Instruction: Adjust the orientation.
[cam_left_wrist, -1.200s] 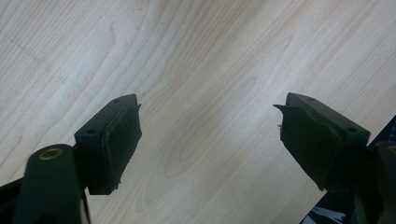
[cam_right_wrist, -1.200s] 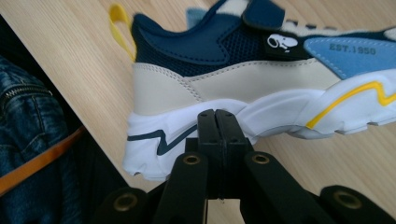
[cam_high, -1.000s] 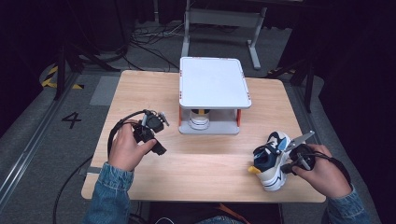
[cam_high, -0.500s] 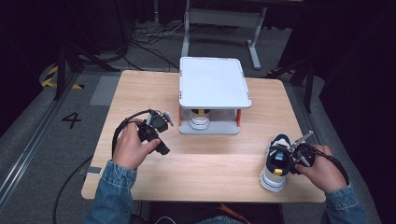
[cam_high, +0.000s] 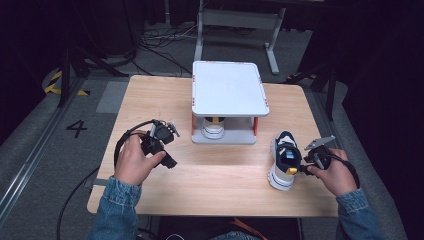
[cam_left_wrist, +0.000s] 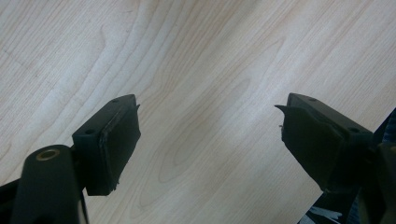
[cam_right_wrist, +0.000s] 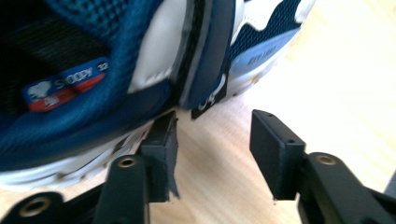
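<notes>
High view shows a blue-and-white sneaker (cam_high: 285, 161) standing on its sole on the desk (cam_high: 220, 175), to the right of and a little nearer the person than the white two-tier rack (cam_high: 229, 89). A second, matching sneaker (cam_high: 214, 127) sits on the rack's lower shelf, under its top plate, so the work in hand looks like moving shoes between desk and rack. The right claw (cam_high: 304, 161) lies just right of the desk sneaker, at its heel end, with the person's right hand (cam_high: 334, 172) behind it.

In the right gripper view the jaws stand partly apart with bare wood between them; the sneaker's (cam_right_wrist: 140, 60) heel collar and pull tab sit just above the left pad, and nothing is pinched. The jaws have just been opening, which reads as letting go now that the shoe rests flat and steady on its own.

The left claw (cam_high: 167, 145) is held left of the rack, well apart from both shoes. The left gripper view shows its jaws wide apart and empty over the wood, probably waiting clear of the working side.

Compared with the earlier pictures, the sneaker was tipped and carried higher near the right edge; now it is upright on the desk, the right hand lower and drawn back slightly. The left hand has hardly shifted.
</notes>
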